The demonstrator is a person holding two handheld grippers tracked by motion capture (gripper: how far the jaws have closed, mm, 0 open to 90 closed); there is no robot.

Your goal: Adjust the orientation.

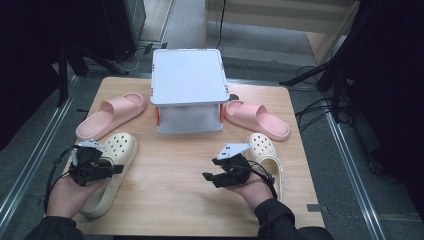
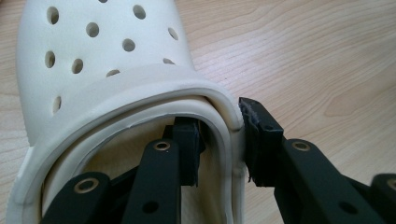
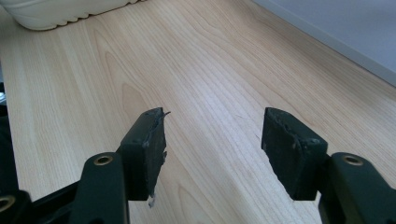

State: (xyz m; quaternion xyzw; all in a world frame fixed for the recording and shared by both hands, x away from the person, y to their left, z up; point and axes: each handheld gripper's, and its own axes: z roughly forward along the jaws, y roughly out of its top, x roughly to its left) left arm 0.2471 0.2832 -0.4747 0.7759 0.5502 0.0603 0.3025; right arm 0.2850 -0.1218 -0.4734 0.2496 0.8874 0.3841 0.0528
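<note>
Clogs and slides on the bench [image 1: 190, 165] right now, so here's where I'm at, going left to right in the high view. Far left of the frame, my left hand-held gripper [image 1: 116, 169] is down on the cream clog [image 1: 112, 165] at the lower left. In the left gripper view the side wall of that clog [image 2: 140, 102] sits between the jaws, one pad inside the opening and the other right up against the outer rim. Looks pinched to me, though the inner pad is partly hidden so I wouldn't swear how firm it is. The clog is flat on the bench, not lifted.

Above it sits a pink slide [image 1: 111, 116]. Middle top is the white lidded box [image 1: 188, 90], lid on. To its right the other pink slide [image 1: 256, 119], and below that the second cream clog [image 1: 267, 157].

My right hand-held gripper [image 1: 209, 176] hangs over bare wood just left of that clog, jaws wide apart with nothing in them, as the right gripper view shows.

So progress-wise, I'd say very early: one shoe just grabbed, three untouched, nothing moved anywhere yet.
</note>
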